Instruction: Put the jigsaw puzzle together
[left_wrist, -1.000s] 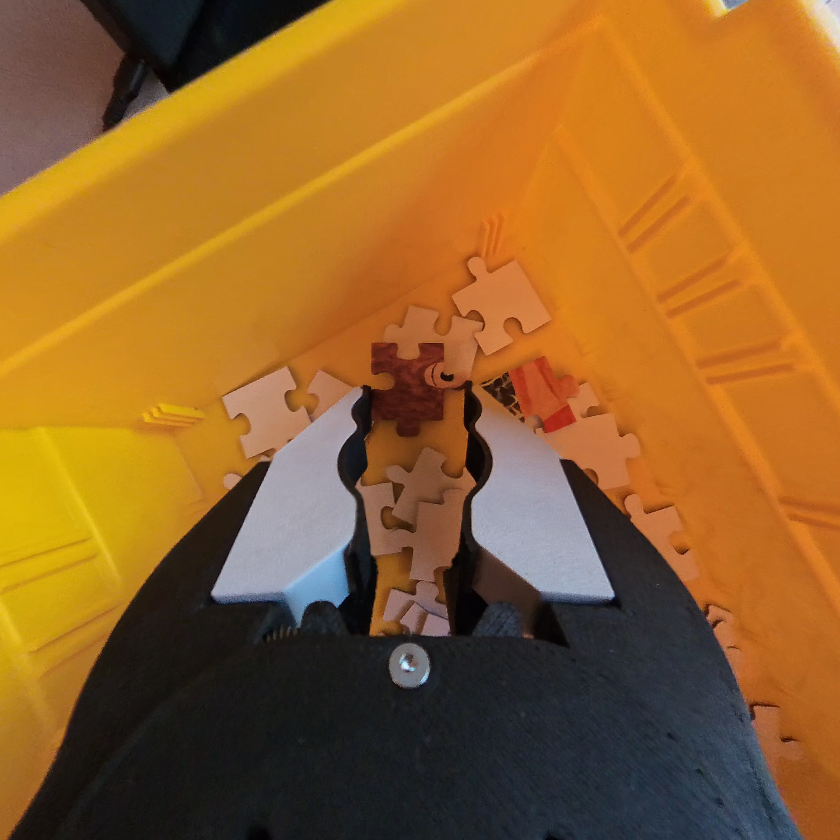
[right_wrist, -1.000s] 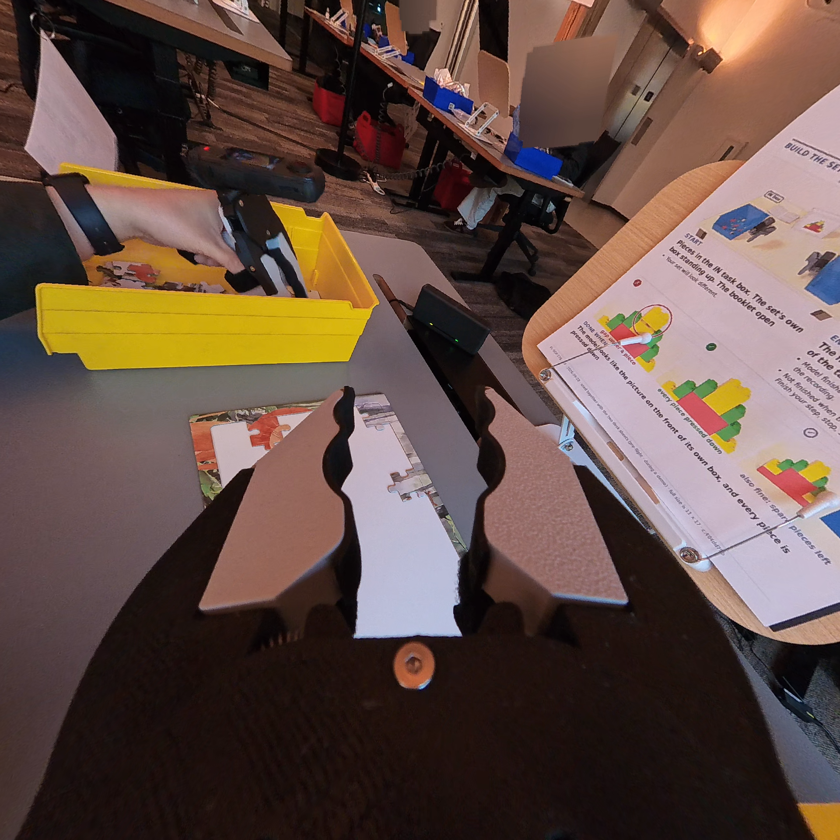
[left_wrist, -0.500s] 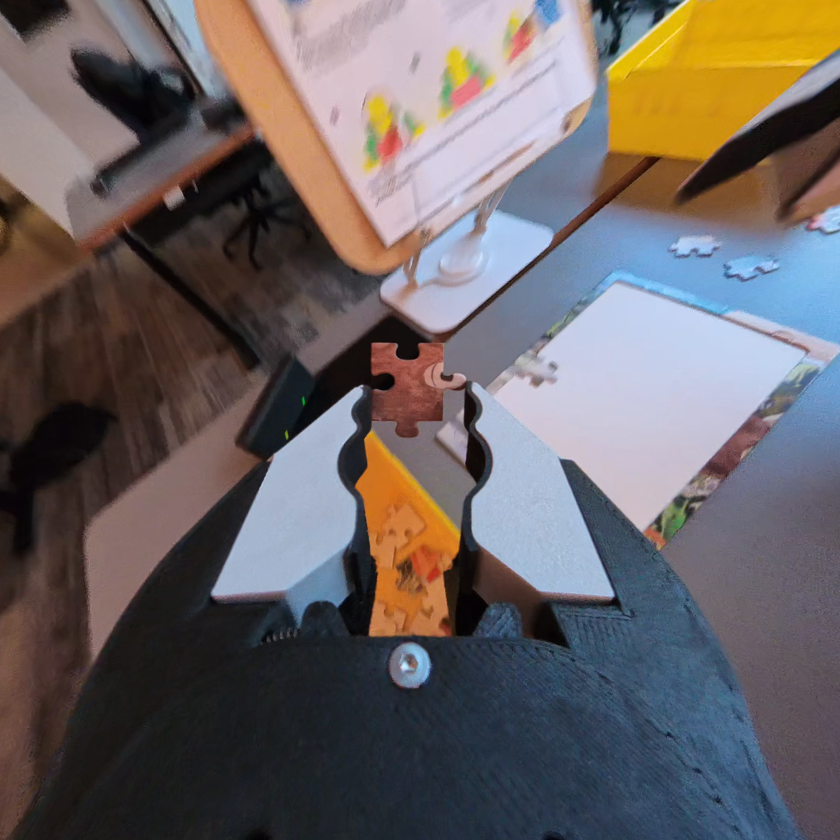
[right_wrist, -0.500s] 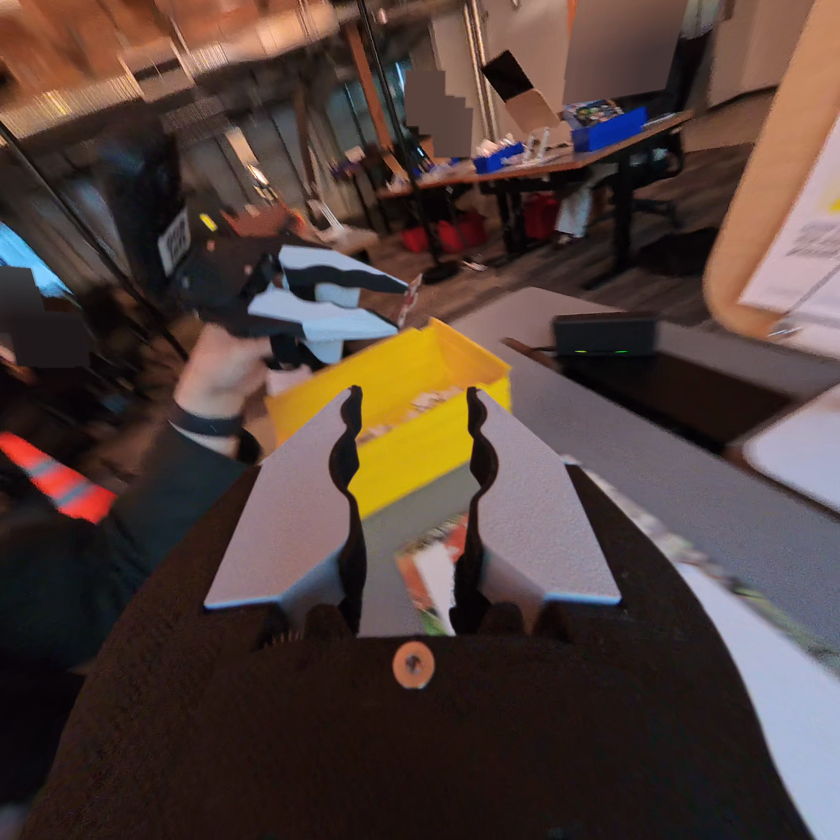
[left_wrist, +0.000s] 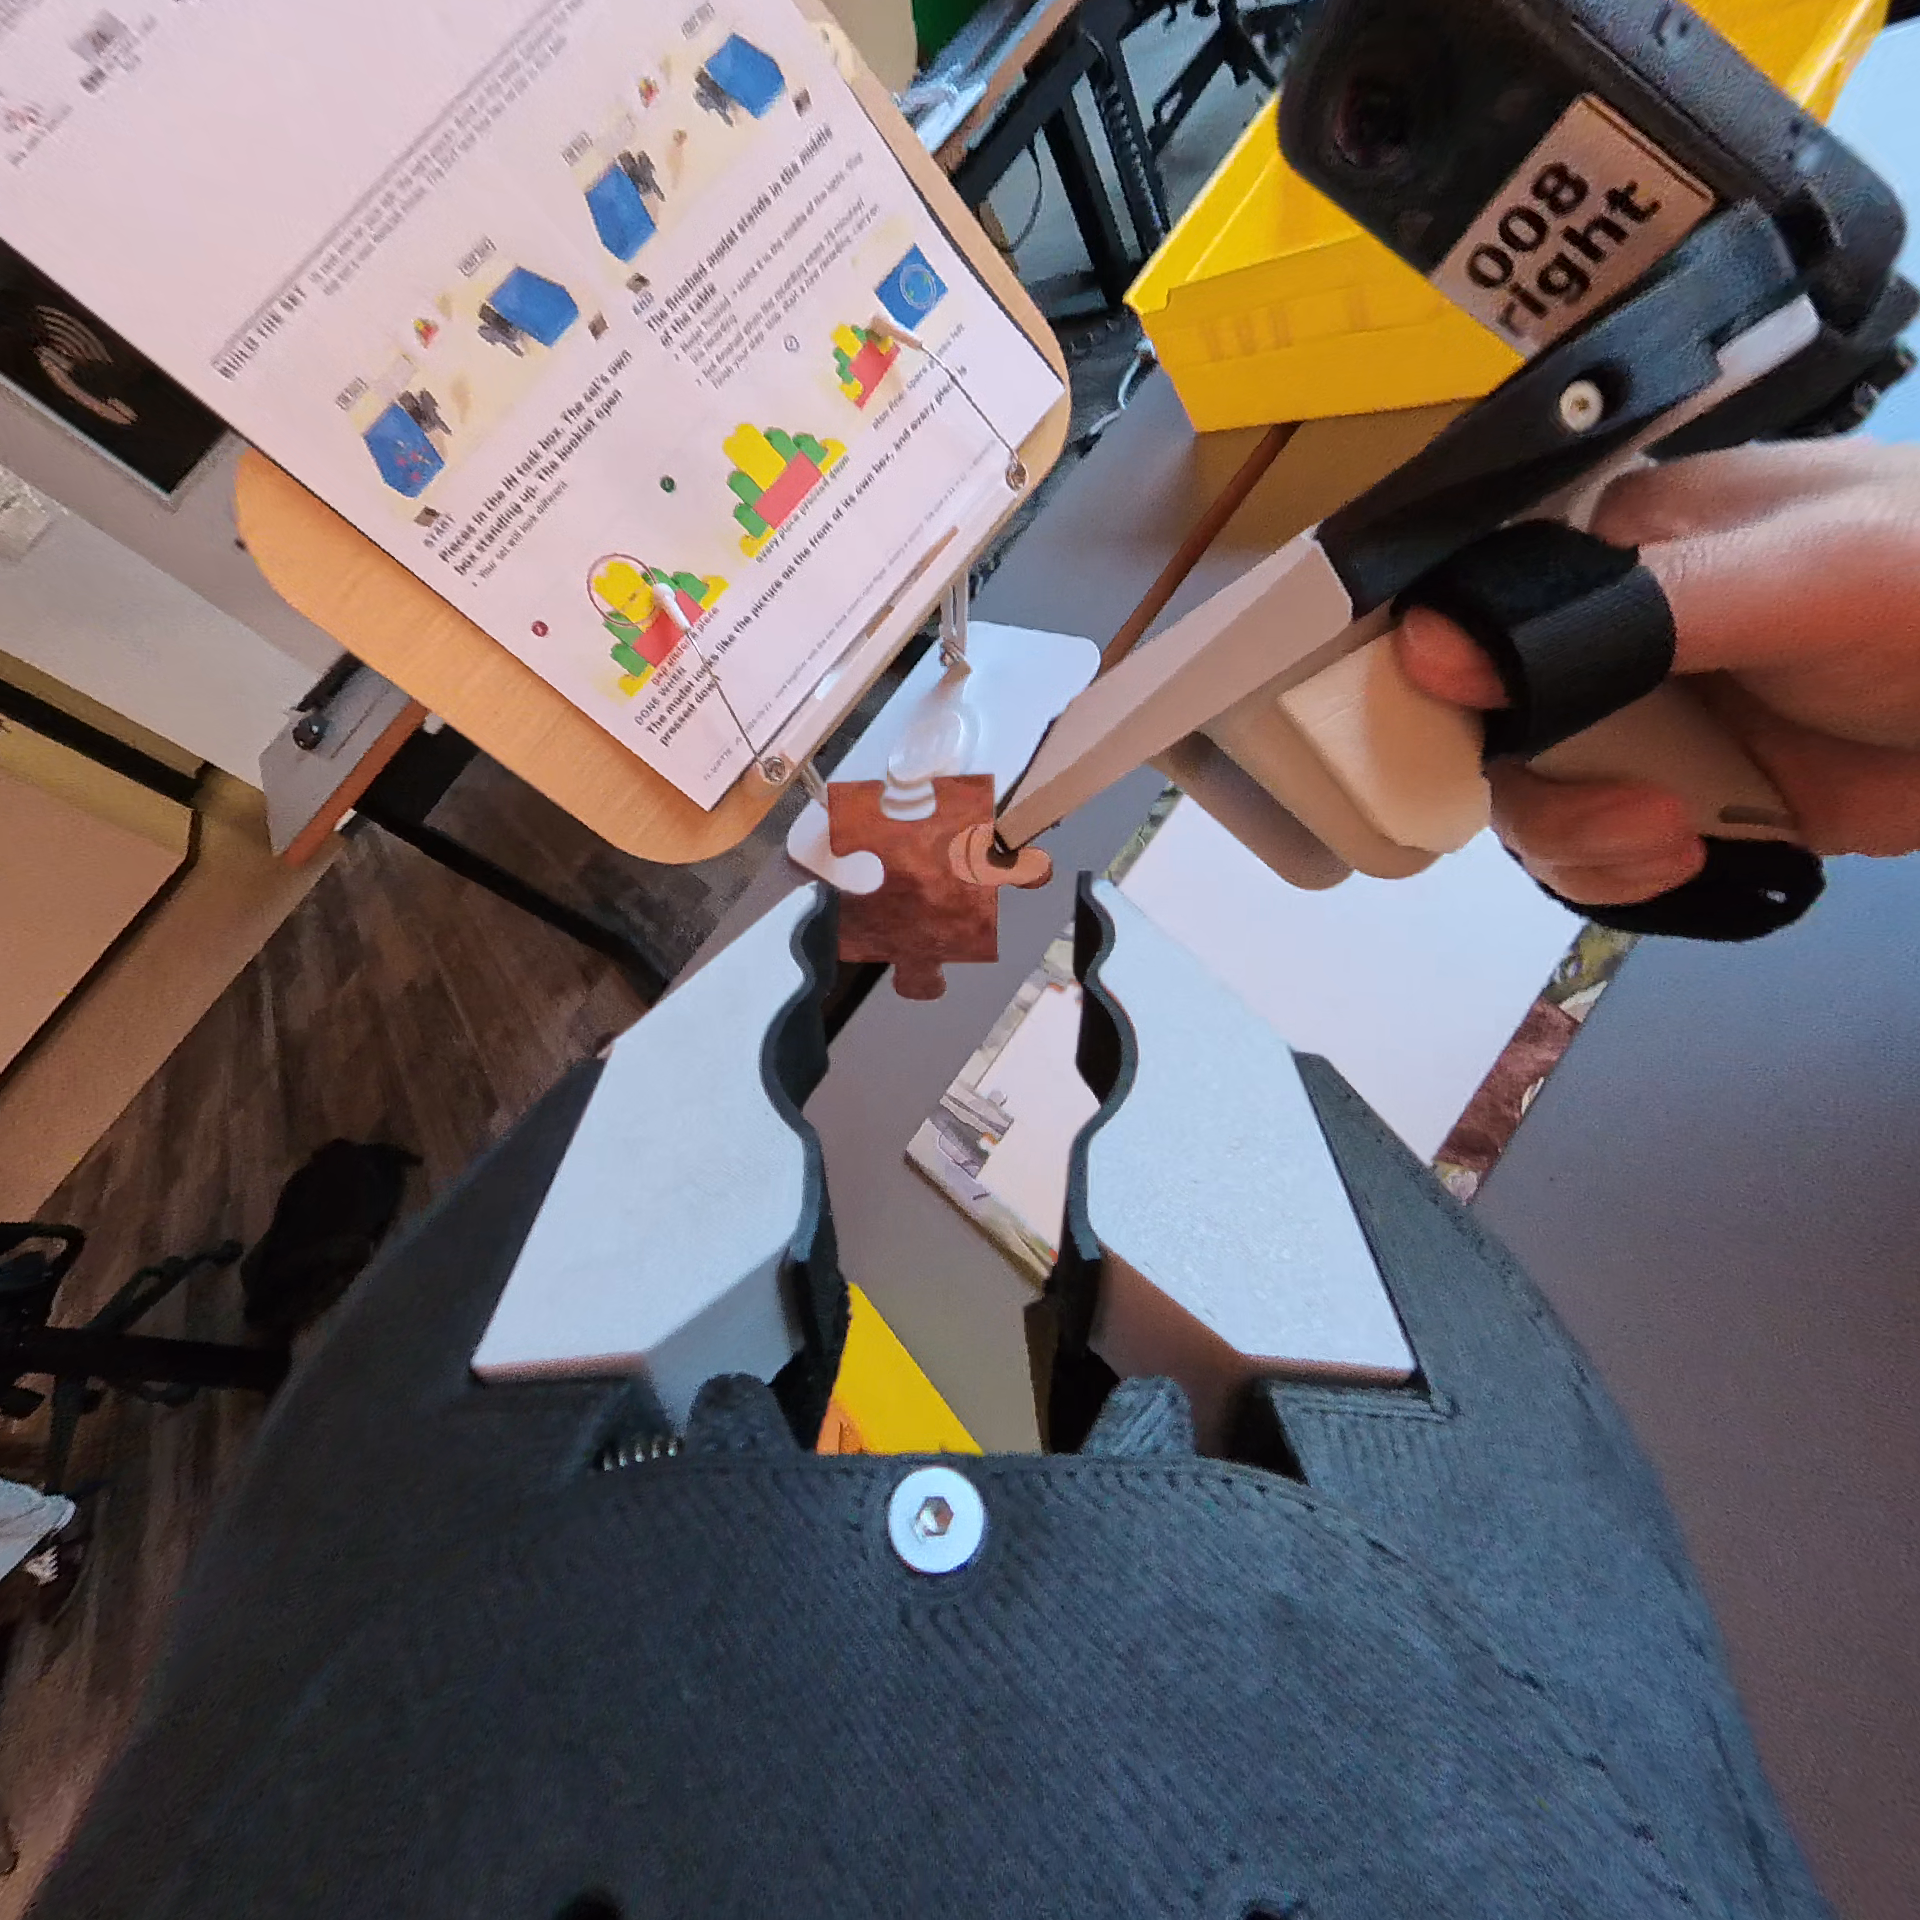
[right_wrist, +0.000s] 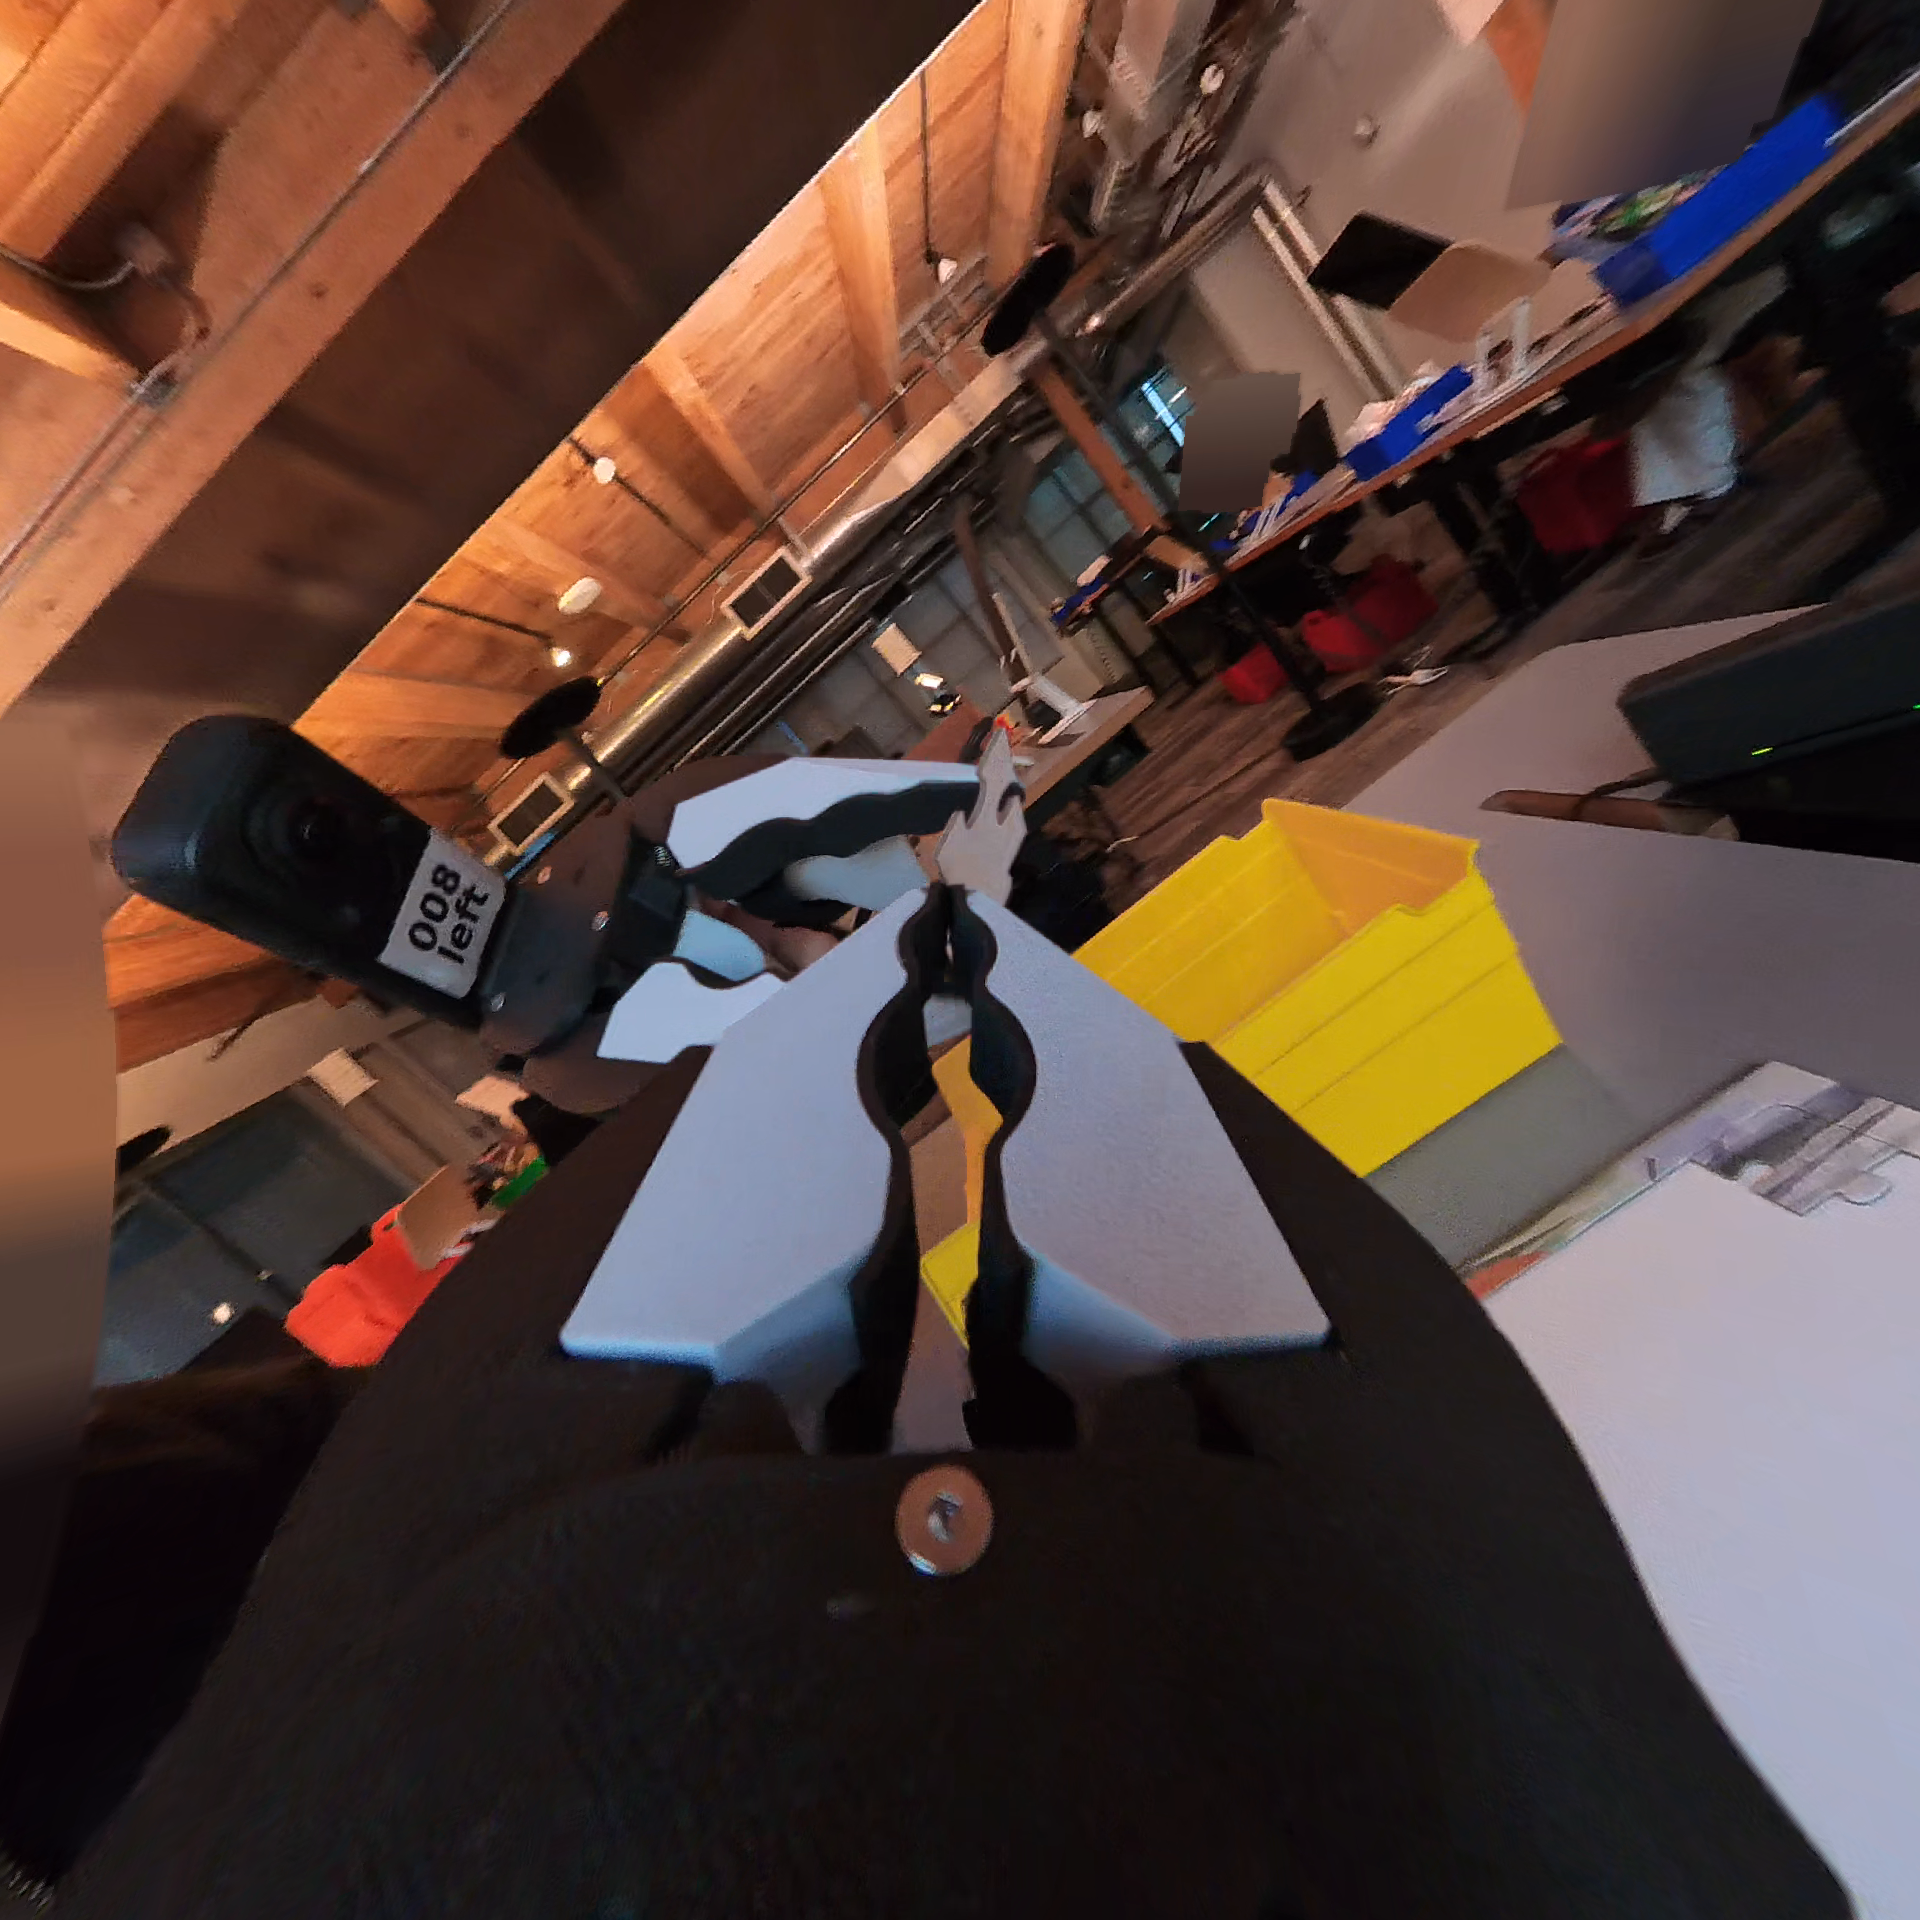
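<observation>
Left gripper (left_wrist: 951, 904): I see its 2 fingers spread apart, gripping nothing; the brown piece floats just past the tips, not pinched by them.
Right gripper (right_wrist: 948, 906): I have its fingers pressed together on the piece's edge; in the left wrist view it comes in from the right, held by a hand (left_wrist: 1725, 665).
Brown jigsaw piece (left_wrist: 920, 868): held in the air above the tabletop, over the puzzle board's near corner.
Puzzle board (left_wrist: 1351, 987): flat on the grey tabletop (left_wrist: 1714, 1195), white middle, printed border, almost bare.
Yellow bin (right_wrist: 1340, 977): on the tabletop beyond the board.
Instruction sheet (left_wrist: 540, 343): on a wooden stand past the tabletop's far edge.
</observation>
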